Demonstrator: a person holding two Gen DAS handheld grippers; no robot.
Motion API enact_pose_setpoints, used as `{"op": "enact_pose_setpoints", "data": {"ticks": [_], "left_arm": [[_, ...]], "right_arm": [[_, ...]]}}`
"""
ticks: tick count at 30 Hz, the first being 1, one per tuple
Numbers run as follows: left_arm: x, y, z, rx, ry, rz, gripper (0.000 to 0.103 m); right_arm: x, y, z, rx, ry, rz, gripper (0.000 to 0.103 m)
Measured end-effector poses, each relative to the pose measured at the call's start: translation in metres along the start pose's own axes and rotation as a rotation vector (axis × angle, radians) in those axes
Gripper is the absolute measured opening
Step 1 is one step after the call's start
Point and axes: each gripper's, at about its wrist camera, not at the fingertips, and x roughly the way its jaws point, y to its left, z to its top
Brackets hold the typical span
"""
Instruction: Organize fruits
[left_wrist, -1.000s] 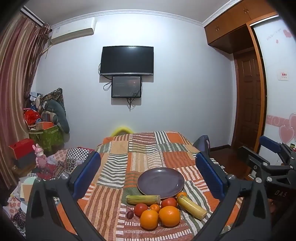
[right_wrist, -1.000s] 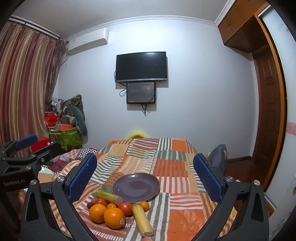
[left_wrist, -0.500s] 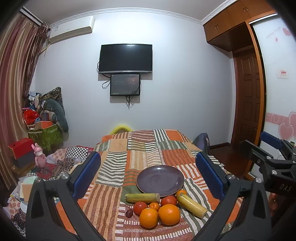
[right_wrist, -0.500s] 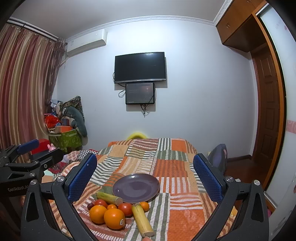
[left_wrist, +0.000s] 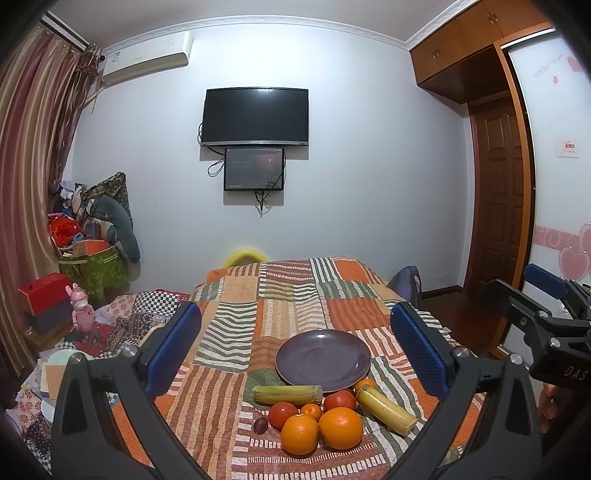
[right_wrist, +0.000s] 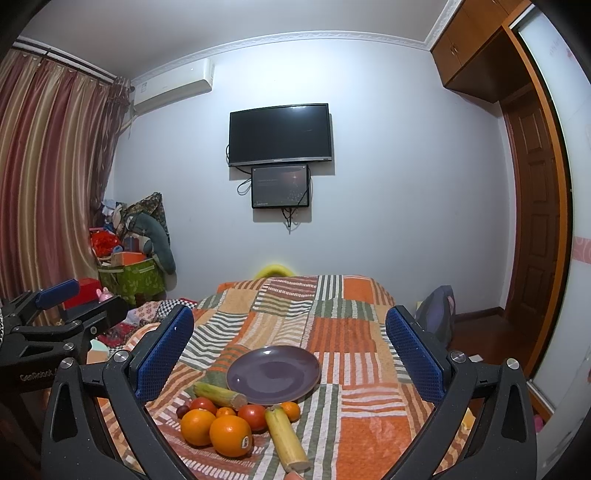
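Note:
An empty purple plate (left_wrist: 323, 360) (right_wrist: 273, 374) lies on the striped patchwork cloth (left_wrist: 288, 310). In front of it sits a cluster of fruit: two big oranges (left_wrist: 340, 427) (right_wrist: 231, 435), two tomatoes (left_wrist: 282, 414), small tangerines (left_wrist: 311, 411), a dark plum (left_wrist: 260, 425) and two sugarcane pieces (left_wrist: 287, 394) (right_wrist: 286, 437). My left gripper (left_wrist: 295, 350) is open and empty, held above and short of the fruit. My right gripper (right_wrist: 290, 349) is open and empty too, to the right of the left one.
The cloth covers a table (right_wrist: 369, 417) whose right edge drops to a wooden floor (right_wrist: 476, 332). Boxes, bags and toys (left_wrist: 92, 258) are piled at the left by the curtain. A TV (left_wrist: 255, 116) hangs on the far wall.
Both grippers have drifted only slightly; the view shifted a little. The fruit and plate have not moved.

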Motion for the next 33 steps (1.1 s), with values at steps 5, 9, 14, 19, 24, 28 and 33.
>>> {"op": "enact_pose_setpoints", "data": {"ticks": [5, 9, 14, 19, 24, 28, 33], "left_arm": [[0.0012, 0.0000, -0.0003, 0.000, -0.001, 0.002, 0.103], [0.0024, 0.0008, -0.0015, -0.003, -0.002, 0.003, 0.103], [0.0038, 0.0030, -0.0027, -0.009, -0.003, 0.005, 0.103], [0.0039, 0.0041, -0.0043, -0.013, -0.004, 0.005, 0.103], [0.0033, 0.0048, -0.0044, -0.015, -0.003, 0.006, 0.103], [0.0029, 0.0046, -0.0048, -0.014, -0.005, 0.008, 0.103], [0.0024, 0.0043, -0.0055, -0.015, -0.005, 0.006, 0.103]], "right_arm": [[-0.0005, -0.0002, 0.0005, 0.001, 0.000, 0.001, 0.103], [-0.0002, -0.0004, 0.0005, 0.000, 0.000, 0.001, 0.103], [-0.0008, -0.0001, 0.0009, 0.002, -0.001, 0.001, 0.103], [-0.0008, -0.0008, 0.0013, 0.004, -0.002, 0.001, 0.103], [0.0000, 0.0004, 0.0017, 0.004, -0.001, 0.005, 0.103], [0.0000, 0.0001, 0.0011, 0.006, -0.001, 0.007, 0.103], [0.0000, 0.0001, 0.0010, 0.006, -0.001, 0.008, 0.103]]}}
